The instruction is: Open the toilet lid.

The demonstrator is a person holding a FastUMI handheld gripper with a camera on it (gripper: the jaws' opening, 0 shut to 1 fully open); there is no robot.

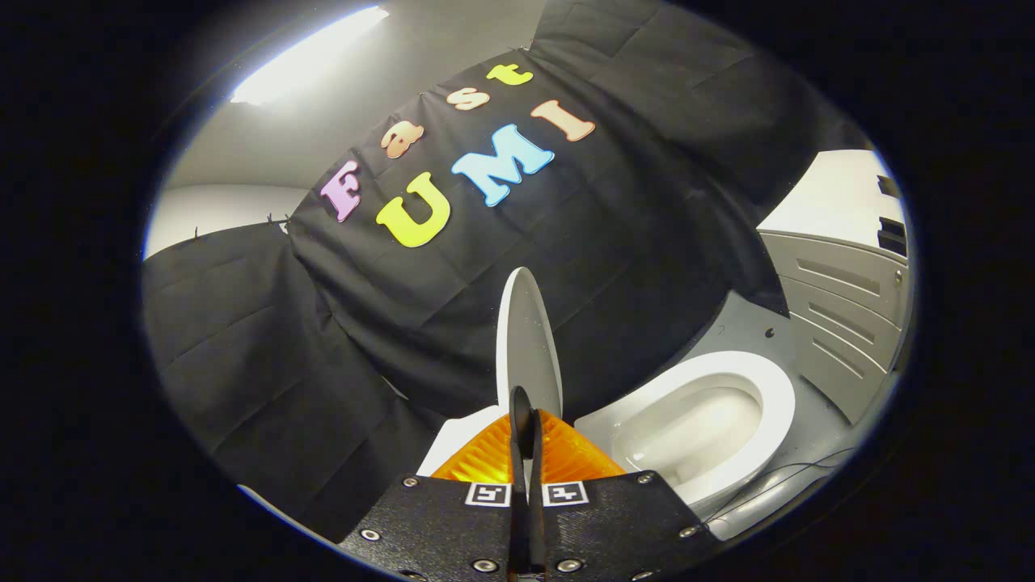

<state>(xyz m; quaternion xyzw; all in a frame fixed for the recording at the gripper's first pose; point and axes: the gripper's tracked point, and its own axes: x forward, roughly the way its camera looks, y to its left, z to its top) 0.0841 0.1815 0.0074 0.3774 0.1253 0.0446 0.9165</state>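
Closest to me, at the bottom centre of the frame, the gripper [525,420] has its two fingers pressed together with no gap I can make out, and nothing seems caught between them. Just past the tips, in the middle of the frame, the toilet lid [527,339] stands raised on edge, nearly upright, seen almost side-on. I cannot tell whether the tips touch its lower edge. To the lower right, the toilet seat [775,404] rings the open bowl [695,428], so the lid looks fully lifted to me.

My worry is balance: if the lid is not past vertical or resting against something behind it, pulling away could let it drop onto the seat. A sideways nudge from the closed fingers could also twist its hinge.
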